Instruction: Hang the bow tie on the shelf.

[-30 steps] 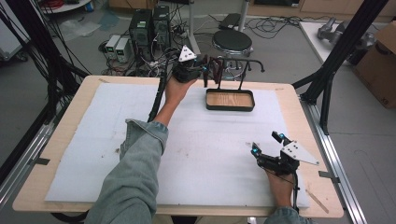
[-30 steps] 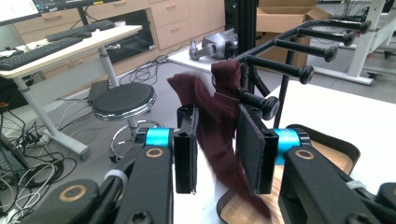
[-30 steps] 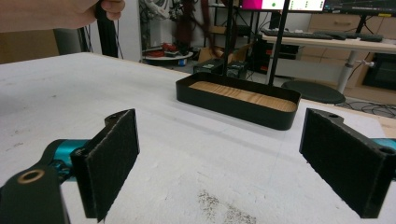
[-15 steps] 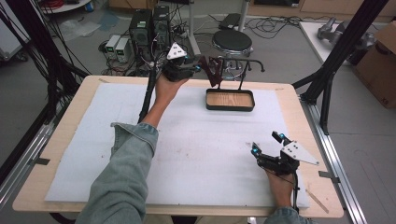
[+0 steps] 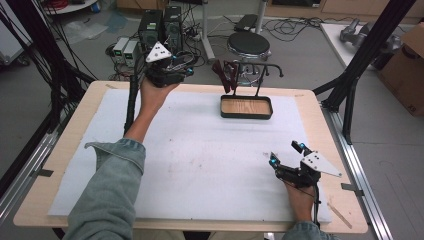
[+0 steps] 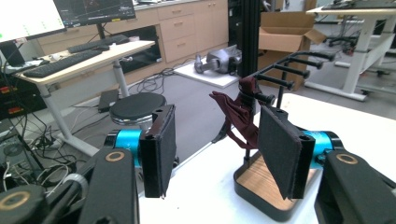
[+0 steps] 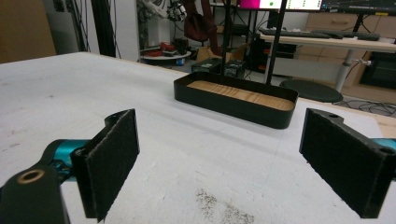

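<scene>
From my screen I see a grey floor (image 5: 310, 55) with many cables (image 5: 300, 27) on it. A round black stool (image 5: 248, 44) stands behind the table. Wooden drawers (image 6: 187, 23) line the far wall, near a desk (image 6: 79, 58) carrying keyboards. At the right stands a cardboard box (image 5: 407, 70).

Your left gripper (image 5: 186, 70) sits upper left, arm outstretched, jaws just opening, nothing between; your right gripper (image 5: 285, 156) rests lower right, jaws wide.
</scene>
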